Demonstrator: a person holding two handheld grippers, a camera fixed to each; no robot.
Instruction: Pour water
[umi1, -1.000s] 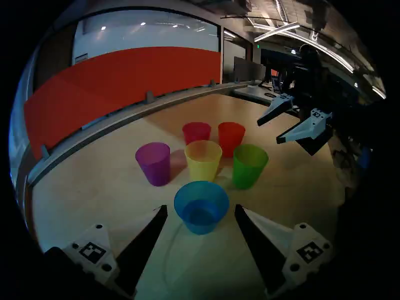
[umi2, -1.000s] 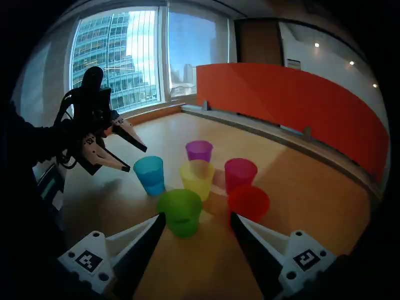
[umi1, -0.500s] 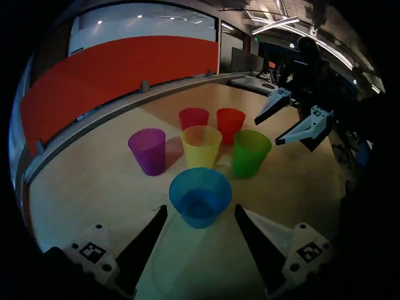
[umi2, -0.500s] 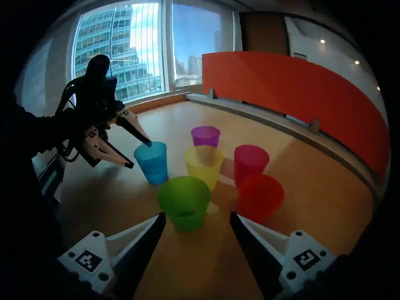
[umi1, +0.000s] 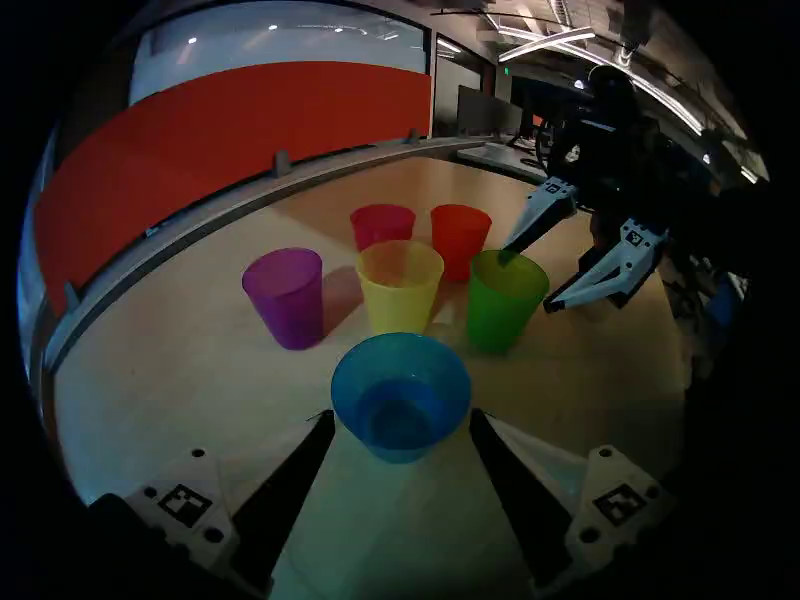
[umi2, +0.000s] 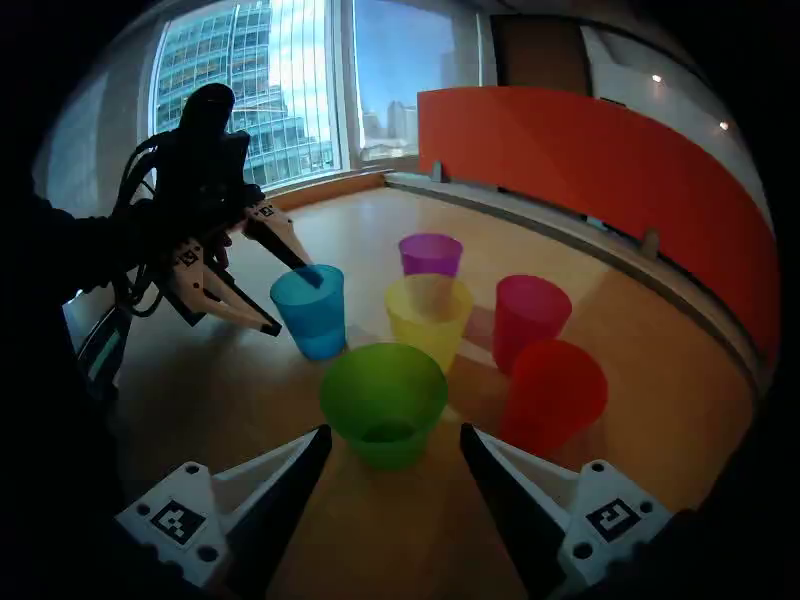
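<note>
Left gripper jaws released, translucent blue plastic cup at tips; right gripper jaws released, translucent green plastic cup just ahead.

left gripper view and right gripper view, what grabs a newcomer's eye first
Six bright plastic cups cluster on the wooden table. The blue cup sits between the open jaws of the left gripper, the green cup between those of the right gripper. A long orange-red partition runs behind them.
</note>
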